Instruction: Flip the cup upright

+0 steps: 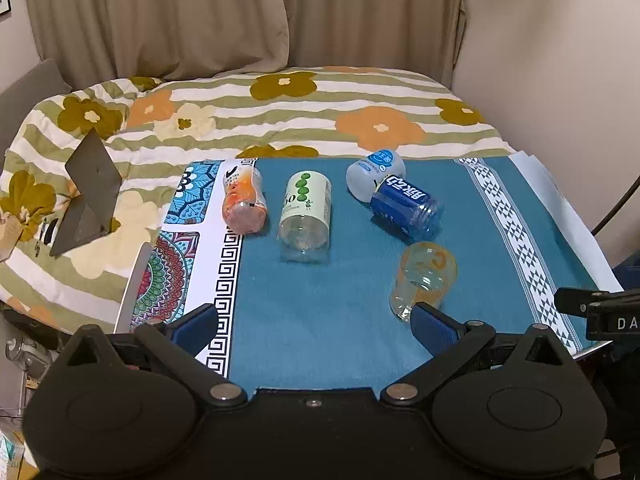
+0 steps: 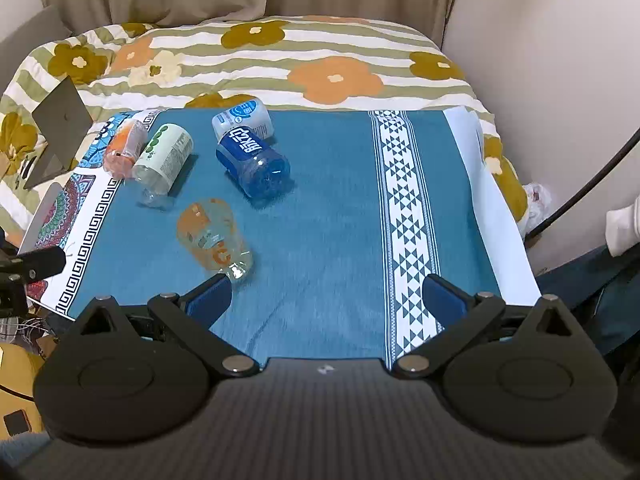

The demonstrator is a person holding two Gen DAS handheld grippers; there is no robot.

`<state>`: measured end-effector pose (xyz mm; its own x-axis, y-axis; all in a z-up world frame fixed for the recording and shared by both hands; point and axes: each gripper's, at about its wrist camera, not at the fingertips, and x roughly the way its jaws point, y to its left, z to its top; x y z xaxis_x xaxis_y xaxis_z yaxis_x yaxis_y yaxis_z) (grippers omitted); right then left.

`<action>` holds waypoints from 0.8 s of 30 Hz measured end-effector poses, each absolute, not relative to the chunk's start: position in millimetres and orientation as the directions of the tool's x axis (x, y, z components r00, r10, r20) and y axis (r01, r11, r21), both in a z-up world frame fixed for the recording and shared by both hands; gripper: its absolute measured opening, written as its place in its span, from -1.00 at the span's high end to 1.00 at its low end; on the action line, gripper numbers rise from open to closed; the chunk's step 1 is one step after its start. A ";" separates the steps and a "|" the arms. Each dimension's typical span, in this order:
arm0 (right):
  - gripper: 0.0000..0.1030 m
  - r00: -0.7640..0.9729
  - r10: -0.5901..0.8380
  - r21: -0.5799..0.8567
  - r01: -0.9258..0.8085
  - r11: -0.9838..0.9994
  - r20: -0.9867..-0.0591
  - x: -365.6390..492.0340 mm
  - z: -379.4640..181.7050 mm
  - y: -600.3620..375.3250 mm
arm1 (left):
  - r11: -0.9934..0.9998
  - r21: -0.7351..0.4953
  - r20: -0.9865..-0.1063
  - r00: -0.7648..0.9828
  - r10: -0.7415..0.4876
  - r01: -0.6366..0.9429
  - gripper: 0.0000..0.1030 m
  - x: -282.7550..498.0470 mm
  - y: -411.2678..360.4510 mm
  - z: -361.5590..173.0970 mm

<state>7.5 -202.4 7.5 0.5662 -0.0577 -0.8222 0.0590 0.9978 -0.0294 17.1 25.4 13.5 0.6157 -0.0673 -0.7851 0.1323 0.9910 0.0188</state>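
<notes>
Several cut-off bottle cups lie on their sides on the blue cloth (image 1: 320,312). The nearest is a clear cup with orange print (image 1: 424,280), also in the right wrist view (image 2: 216,236). Behind it lie a blue cup (image 1: 406,208) (image 2: 254,160), a white-blue cup (image 1: 374,174) (image 2: 242,118), a green-dotted white cup (image 1: 306,212) (image 2: 162,158) and an orange cup (image 1: 244,200) (image 2: 126,148). My left gripper (image 1: 316,320) is open and empty; its right finger is close to the clear cup. My right gripper (image 2: 326,294) is open and empty, its left finger beside the same cup.
The cloth covers a board resting on a bed with a flowered quilt (image 1: 280,112). A grey folded stand (image 1: 88,196) sits on the quilt at left. Patterned mats (image 1: 176,264) lie at the cloth's left edge. A wall (image 1: 560,80) is at right.
</notes>
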 end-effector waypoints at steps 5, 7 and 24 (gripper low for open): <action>-1.00 0.563 -0.060 -0.028 0.065 0.997 -0.825 6.2 6.4 -204.2 | 0.989 0.029 -0.784 0.617 -0.068 0.145 -1.00 15.9 21.5 13.8; -1.00 0.562 -0.060 -0.026 0.068 0.997 -0.825 5.9 6.1 -204.7 | 0.988 0.029 -0.784 0.616 -0.071 0.150 -1.00 15.4 20.2 13.7; -1.00 0.560 -0.057 -0.017 0.076 0.997 -0.826 6.5 5.8 -207.5 | 0.987 0.034 -0.782 0.619 -0.072 0.158 -1.00 15.7 15.3 13.9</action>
